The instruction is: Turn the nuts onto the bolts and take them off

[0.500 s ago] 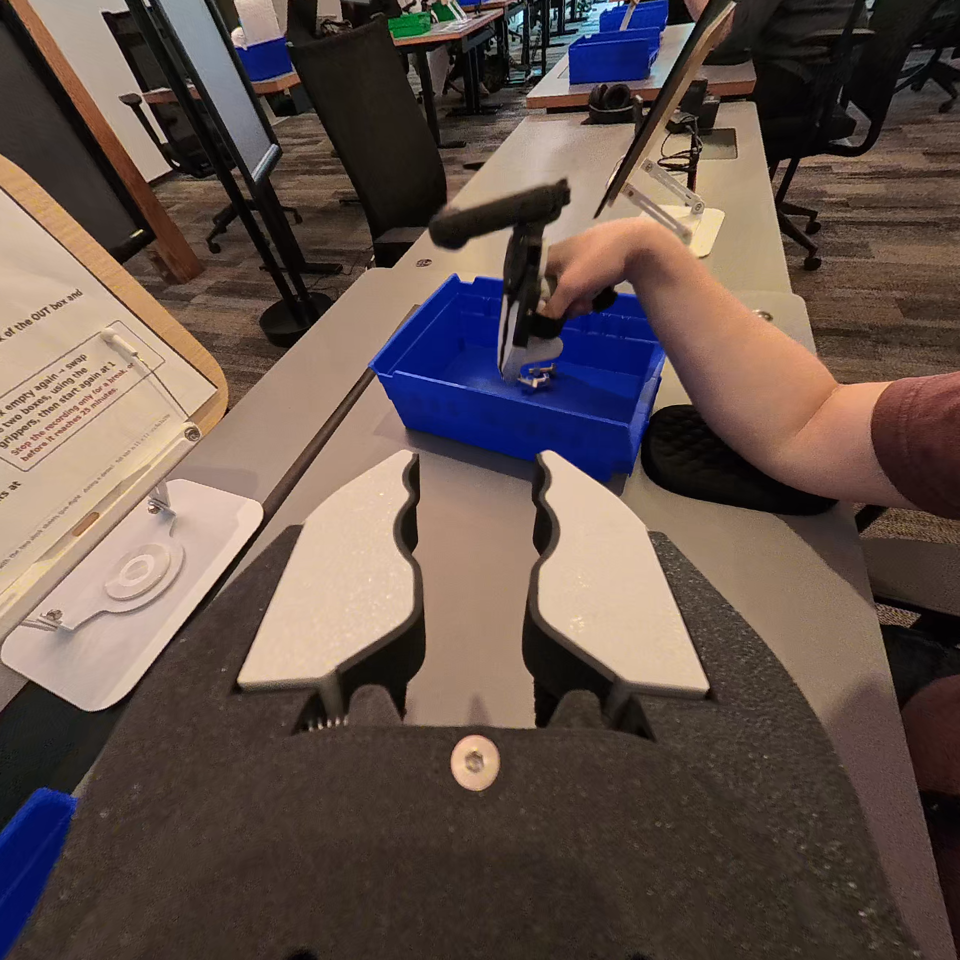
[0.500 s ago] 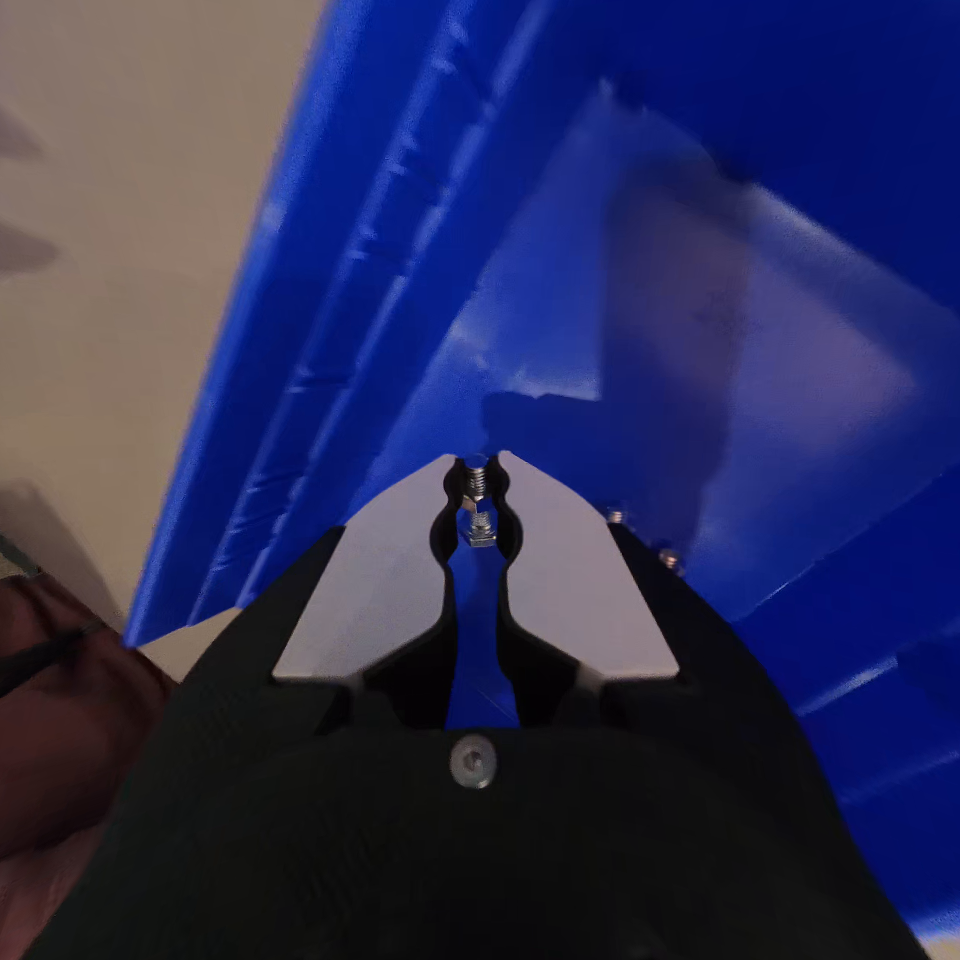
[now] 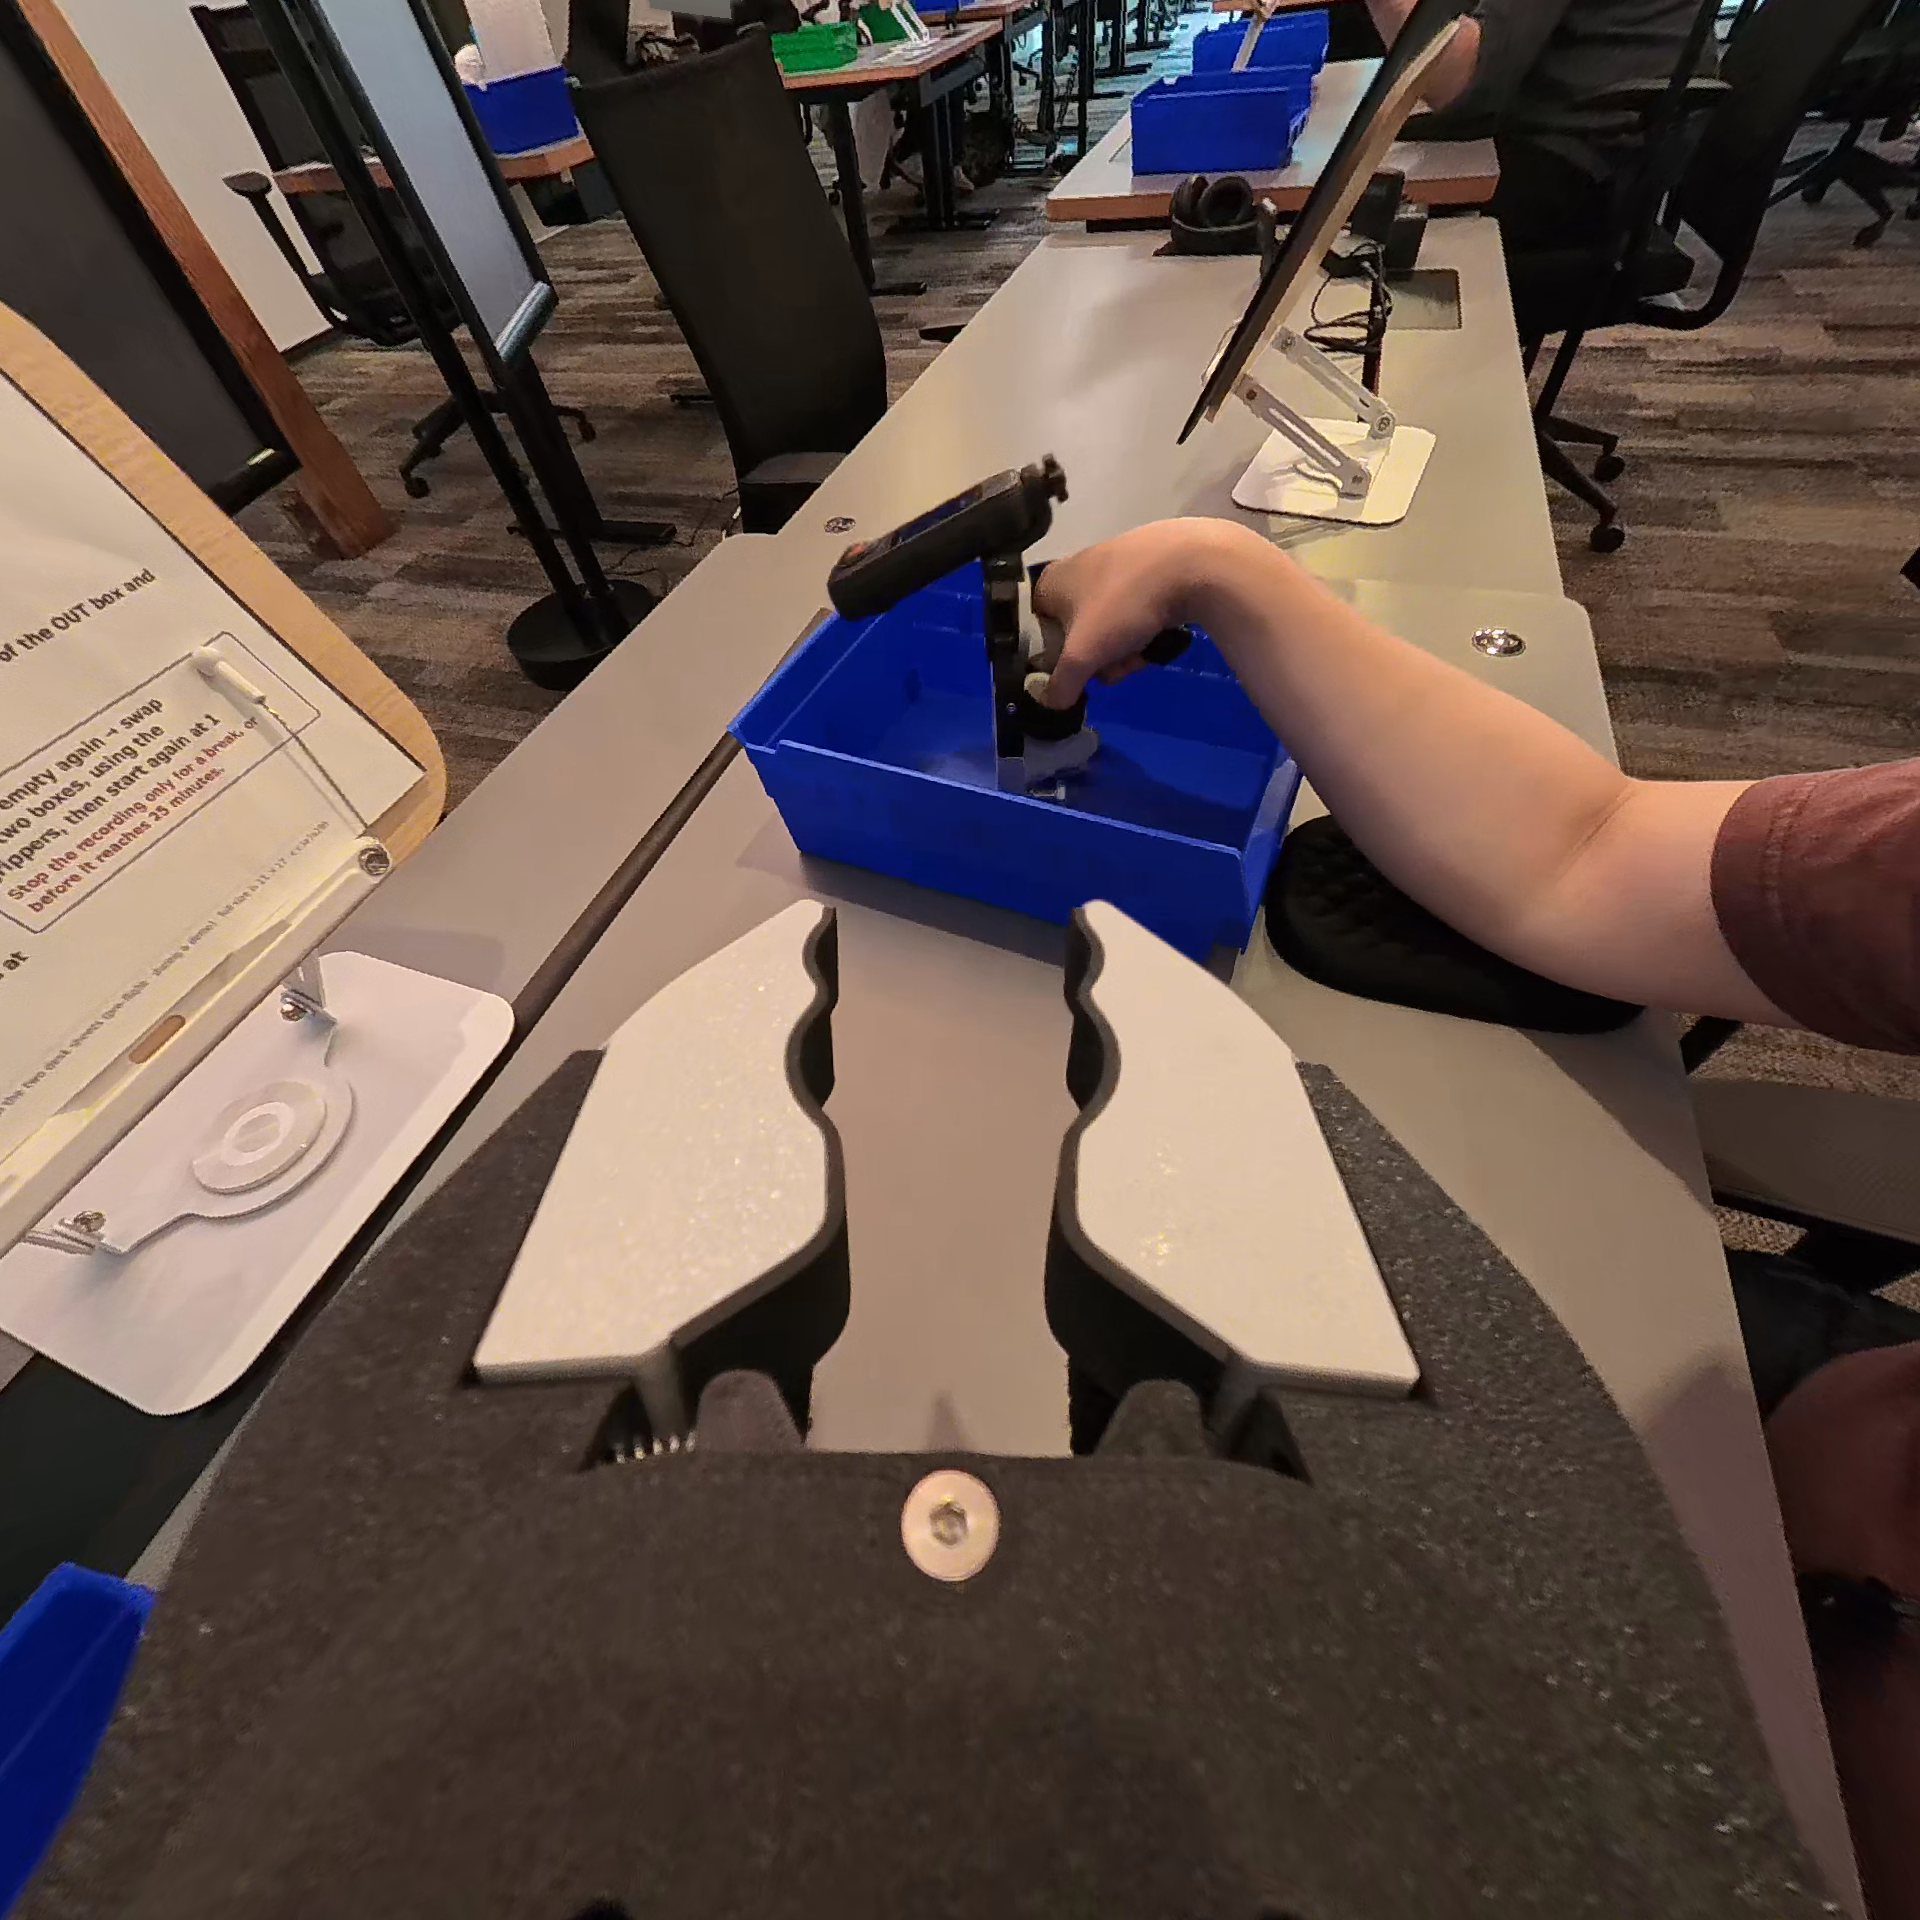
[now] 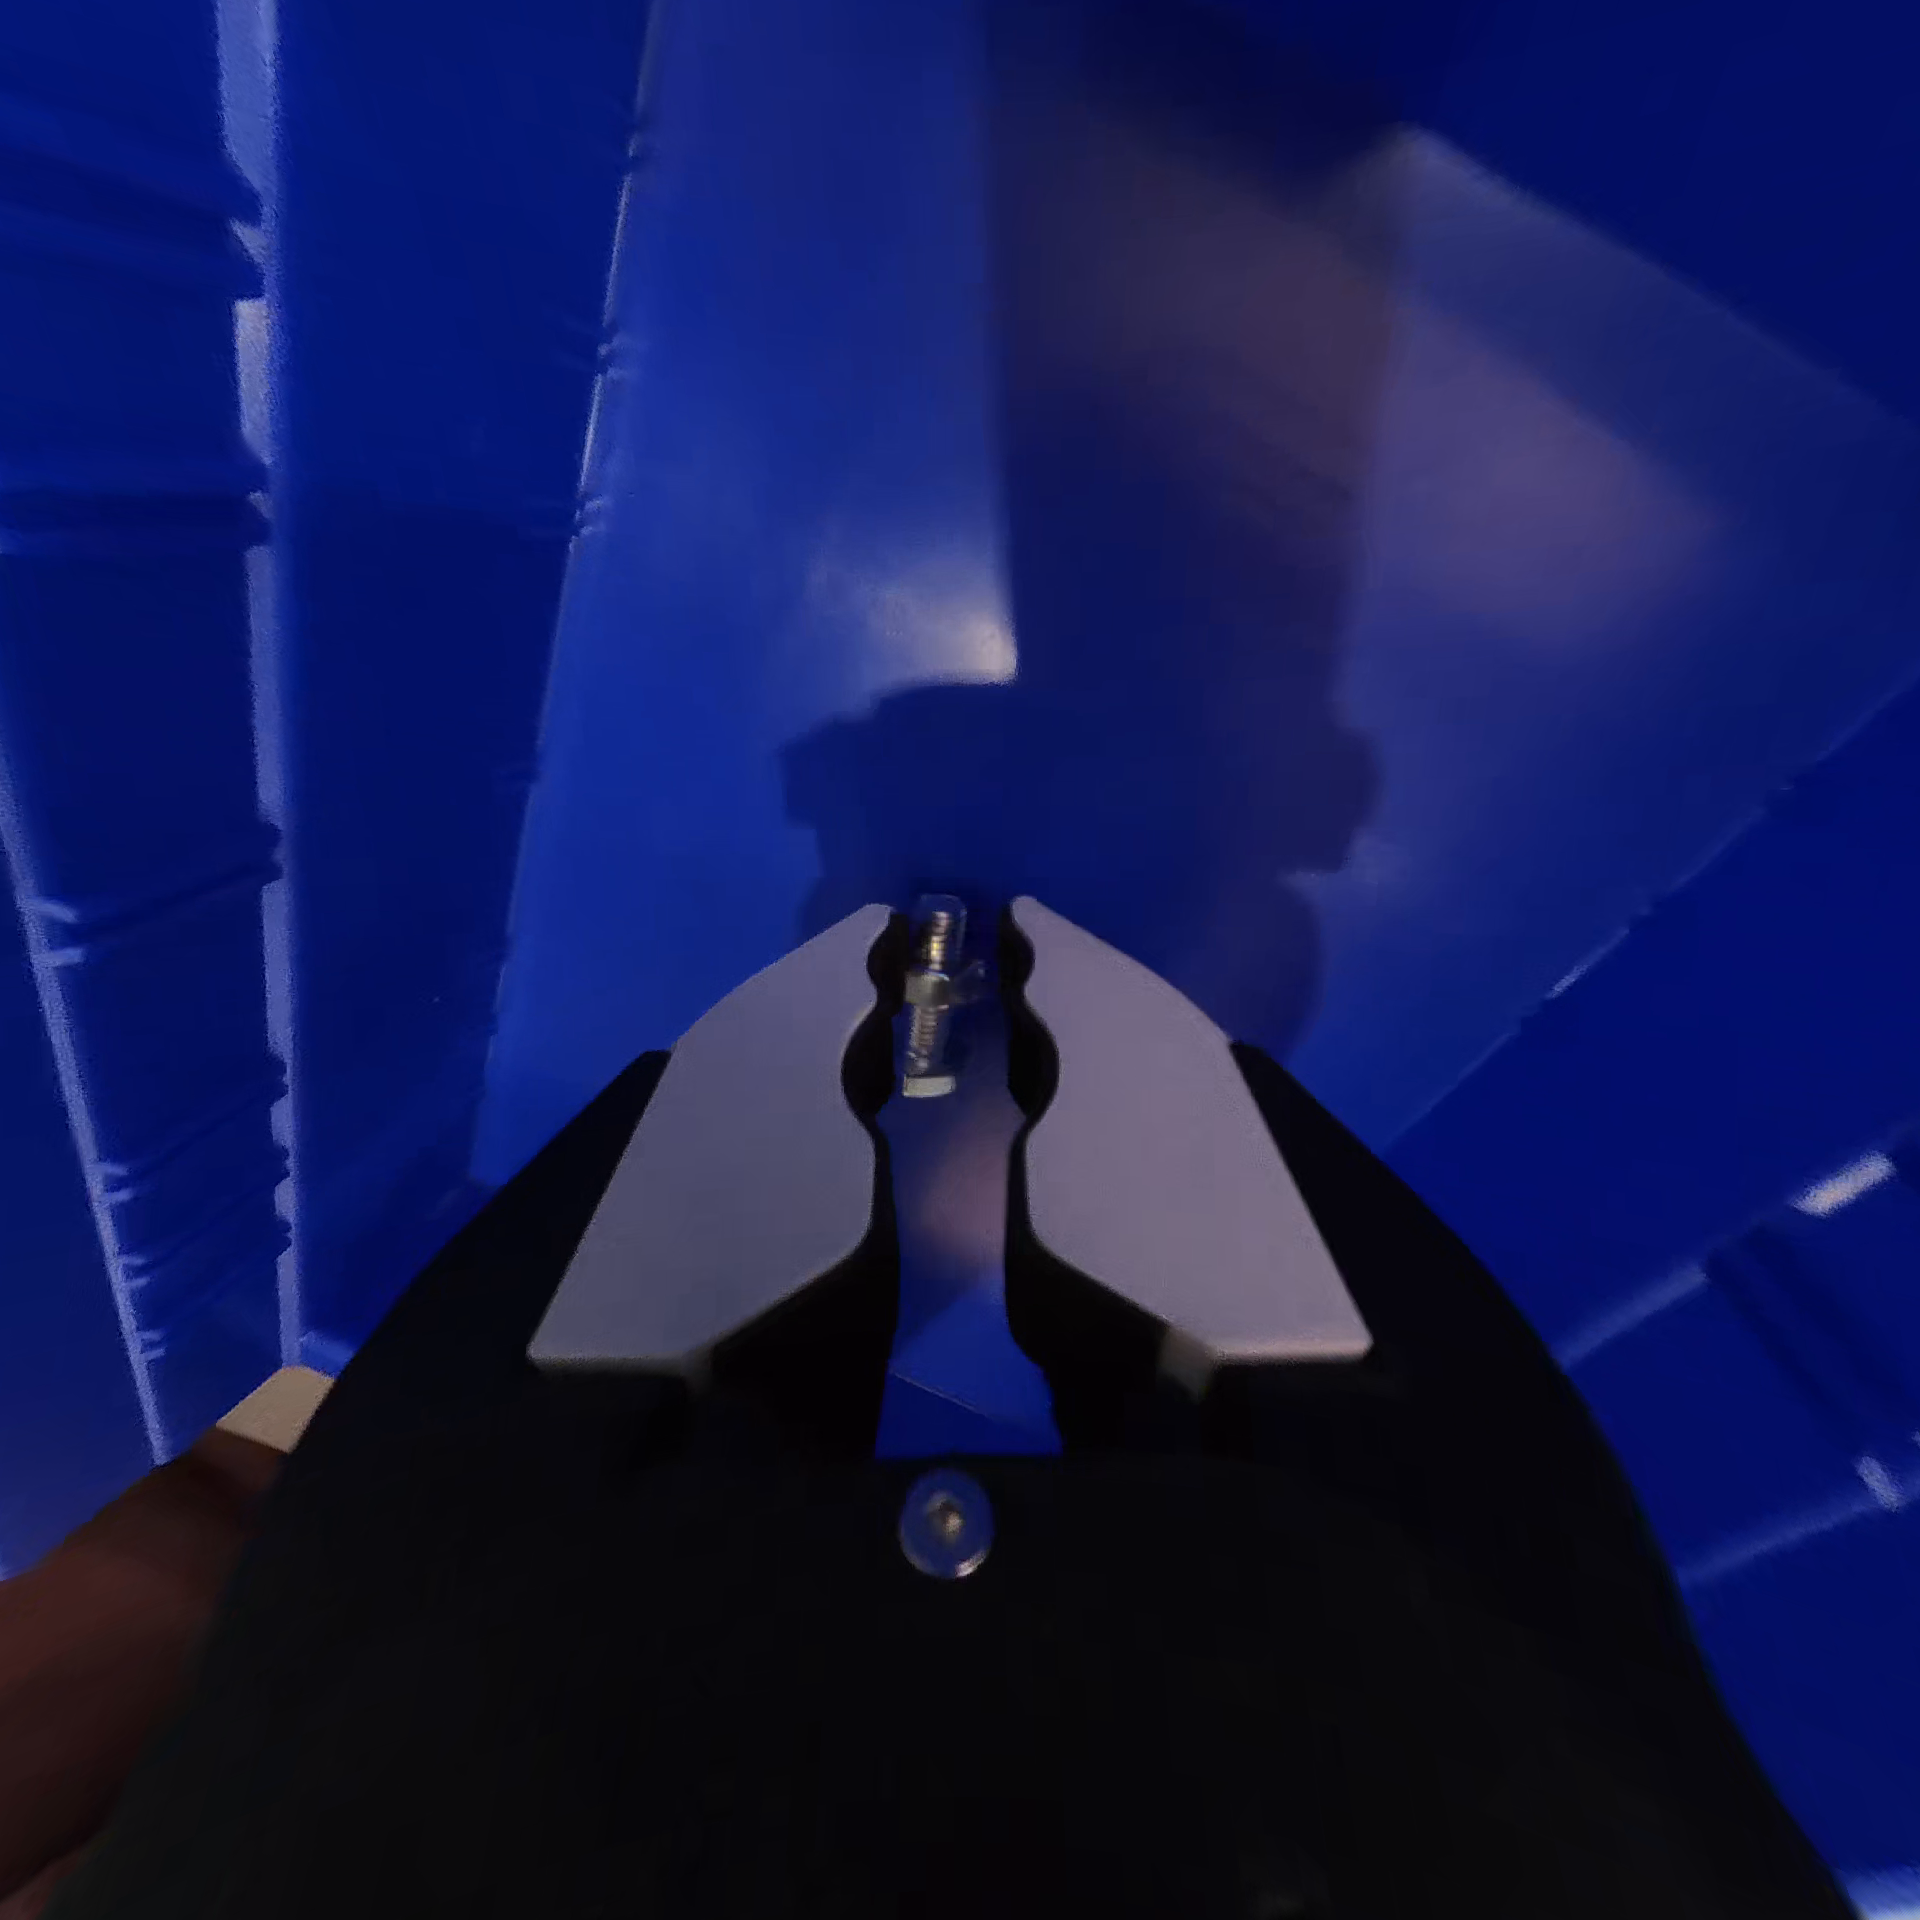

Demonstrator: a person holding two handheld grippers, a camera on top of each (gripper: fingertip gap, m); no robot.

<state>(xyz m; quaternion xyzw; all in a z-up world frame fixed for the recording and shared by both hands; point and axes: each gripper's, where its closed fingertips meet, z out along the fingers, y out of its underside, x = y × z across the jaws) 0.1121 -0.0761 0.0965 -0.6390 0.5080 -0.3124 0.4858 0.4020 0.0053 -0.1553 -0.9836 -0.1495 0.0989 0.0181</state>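
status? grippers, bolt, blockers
Left gripper open, empty, over desk. Right gripper down in blue bin, around bolt with nut; grip unclear. No blockers seen.

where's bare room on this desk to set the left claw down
Bare grey desk lies between the left claw and the blue bin, and beyond the bin toward the tilted board stand. Crowded: the bin holds the right claw; the black pad and forearm fill the right.
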